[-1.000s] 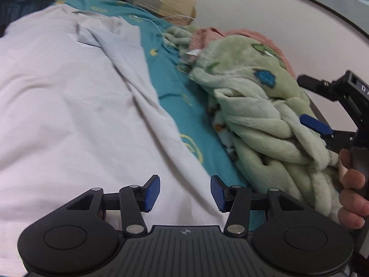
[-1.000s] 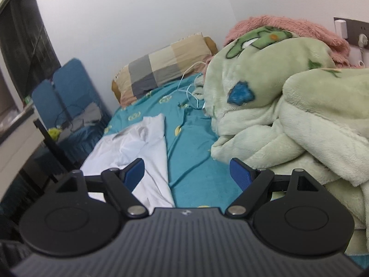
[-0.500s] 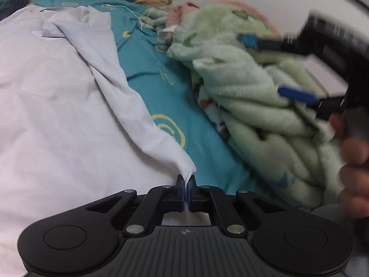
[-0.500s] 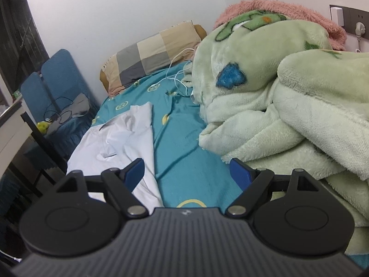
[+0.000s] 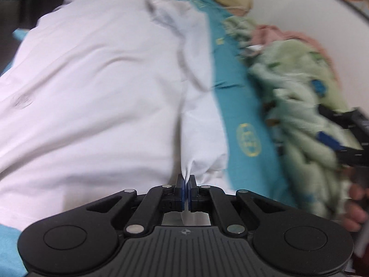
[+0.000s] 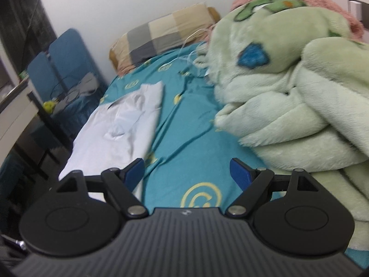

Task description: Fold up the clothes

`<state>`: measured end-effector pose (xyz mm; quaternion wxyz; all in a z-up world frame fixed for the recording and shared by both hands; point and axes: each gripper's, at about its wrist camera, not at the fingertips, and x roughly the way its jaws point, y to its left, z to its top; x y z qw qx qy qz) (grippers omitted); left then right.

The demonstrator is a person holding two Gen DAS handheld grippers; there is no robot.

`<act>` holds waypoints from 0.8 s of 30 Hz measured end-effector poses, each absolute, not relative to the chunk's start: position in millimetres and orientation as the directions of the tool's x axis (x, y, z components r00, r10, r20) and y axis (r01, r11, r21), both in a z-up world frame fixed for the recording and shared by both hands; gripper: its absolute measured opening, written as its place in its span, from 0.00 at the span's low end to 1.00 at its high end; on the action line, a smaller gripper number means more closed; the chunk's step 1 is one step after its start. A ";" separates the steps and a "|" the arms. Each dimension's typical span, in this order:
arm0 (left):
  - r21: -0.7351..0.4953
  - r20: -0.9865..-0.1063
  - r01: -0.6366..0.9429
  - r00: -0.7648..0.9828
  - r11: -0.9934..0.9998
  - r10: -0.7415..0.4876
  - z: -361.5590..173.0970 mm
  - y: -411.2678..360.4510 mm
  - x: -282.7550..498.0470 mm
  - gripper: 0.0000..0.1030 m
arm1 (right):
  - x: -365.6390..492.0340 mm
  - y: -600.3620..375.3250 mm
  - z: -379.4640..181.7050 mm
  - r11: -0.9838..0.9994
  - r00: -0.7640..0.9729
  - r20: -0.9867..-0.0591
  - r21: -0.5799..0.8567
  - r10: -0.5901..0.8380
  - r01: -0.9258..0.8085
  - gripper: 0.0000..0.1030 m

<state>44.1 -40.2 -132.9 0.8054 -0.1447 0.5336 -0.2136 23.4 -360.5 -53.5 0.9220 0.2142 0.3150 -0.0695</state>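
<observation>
The room light is soft and even, with weak shadows. The left wrist view is smeared by motion, mostly the green blanket (image 5: 297,106). Both views bend strongly at the edges.

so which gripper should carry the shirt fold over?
Left. The left gripper is shut on the shirt edge, cloth already tented. The right gripper is open over bare sheet, holding nothing.
</observation>
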 end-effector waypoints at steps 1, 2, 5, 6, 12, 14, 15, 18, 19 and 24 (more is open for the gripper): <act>-0.463 -0.801 0.175 0.337 0.869 -0.495 -135.1 -39.8 45.7 0.04 | 24.3 -358.8 -55.0 0.896 0.788 -0.616 0.363 0.025 0.255 0.80; -0.467 -0.801 0.166 0.337 0.869 -0.494 -136.0 -39.2 46.8 0.04 | 25.2 -357.7 -56.6 0.892 0.782 -0.621 0.375 0.040 0.252 0.80; -0.452 -0.774 0.205 0.393 0.868 -0.496 -118.4 -39.0 41.3 0.15 | 26.6 -354.1 -60.1 0.881 0.765 -0.642 0.392 0.057 0.263 0.80; -0.443 -0.763 0.221 0.415 0.869 -0.495 -111.5 -39.1 38.9 0.18 | 26.6 -351.7 -60.2 0.885 0.762 -0.645 0.385 0.056 0.262 0.80; -0.374 -0.690 0.396 0.484 0.838 -0.537 -78.5 -74.6 11.8 0.34 | 27.1 -343.2 -59.4 0.896 0.765 -0.641 0.373 0.061 0.241 0.80; -0.313 -0.702 0.460 0.477 0.831 -0.529 -81.8 -92.6 3.5 0.38 | 27.4 -344.0 -60.2 0.894 0.764 -0.643 0.377 0.063 0.244 0.80; -0.283 -0.718 0.478 0.469 0.831 -0.514 -88.4 -102.2 -0.7 0.39 | 27.5 -344.5 -60.6 0.893 0.763 -0.644 0.378 0.063 0.245 0.80; -0.211 -0.780 0.491 0.436 0.845 -0.448 -110.7 -118.5 -5.0 0.43 | 29.7 -343.4 -62.9 0.893 0.755 -0.652 0.377 0.069 0.244 0.80; -0.197 -0.796 0.493 0.425 0.848 -0.432 -119.1 -120.2 -5.6 0.44 | 30.5 -342.9 -63.7 0.894 0.753 -0.654 0.377 0.071 0.244 0.80; -0.215 -0.805 0.493 0.399 0.843 -0.439 -129.0 -112.7 -6.0 0.24 | 34.9 -338.8 -67.8 0.898 0.739 -0.668 0.372 0.083 0.235 0.80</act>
